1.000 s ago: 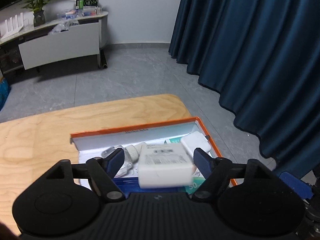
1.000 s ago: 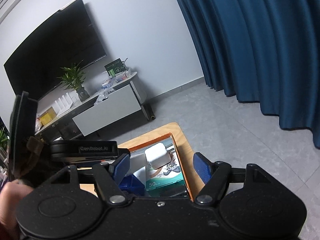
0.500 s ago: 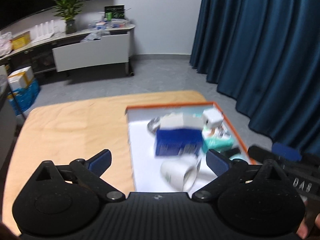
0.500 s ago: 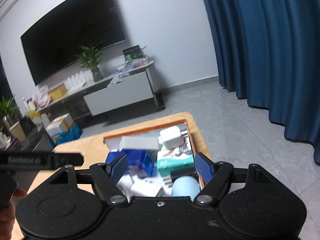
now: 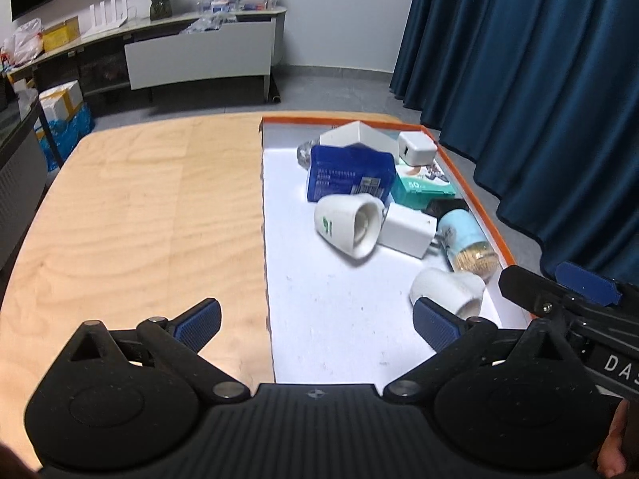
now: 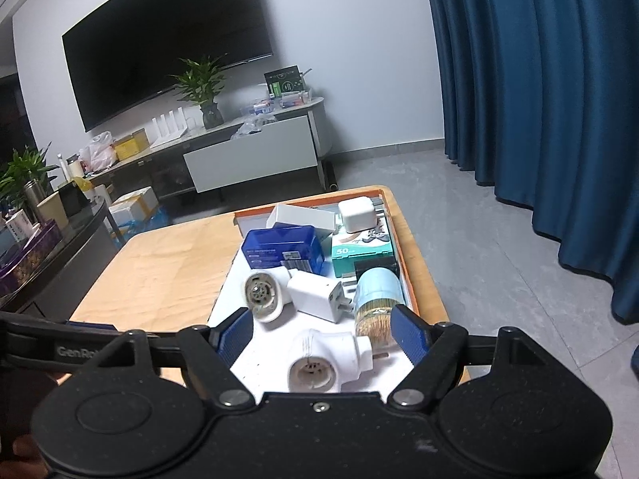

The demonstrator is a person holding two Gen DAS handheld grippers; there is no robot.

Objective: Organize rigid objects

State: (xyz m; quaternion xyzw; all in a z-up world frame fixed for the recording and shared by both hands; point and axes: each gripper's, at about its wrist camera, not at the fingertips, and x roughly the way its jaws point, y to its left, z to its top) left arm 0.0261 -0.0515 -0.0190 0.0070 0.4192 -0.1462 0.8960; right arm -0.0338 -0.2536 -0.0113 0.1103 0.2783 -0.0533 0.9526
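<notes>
An orange-rimmed box (image 5: 467, 183) with a white floor lies on the right of the wooden table (image 5: 139, 207). In it lie a blue box (image 5: 349, 179), a white box (image 5: 355, 135), a teal box (image 5: 423, 187), white chargers (image 5: 405, 229), two white lamp sockets (image 5: 347, 223) (image 5: 447, 289) and a light-blue toothpick jar (image 5: 467, 245). My left gripper (image 5: 317, 321) is open and empty above the box's near left edge. My right gripper (image 6: 323, 333) is open and empty, just above the near socket (image 6: 323, 363).
A TV console (image 6: 255, 155) with a plant (image 6: 203, 88) and clutter stands against the far wall. Dark blue curtains (image 6: 539, 99) hang on the right. A dark cabinet (image 6: 48, 239) stands left of the table. Bare wood lies left of the box.
My left gripper let go of the white box, opened wide and pulled back and up from the orange box. My right gripper also drew back, and more of the box contents came into view.
</notes>
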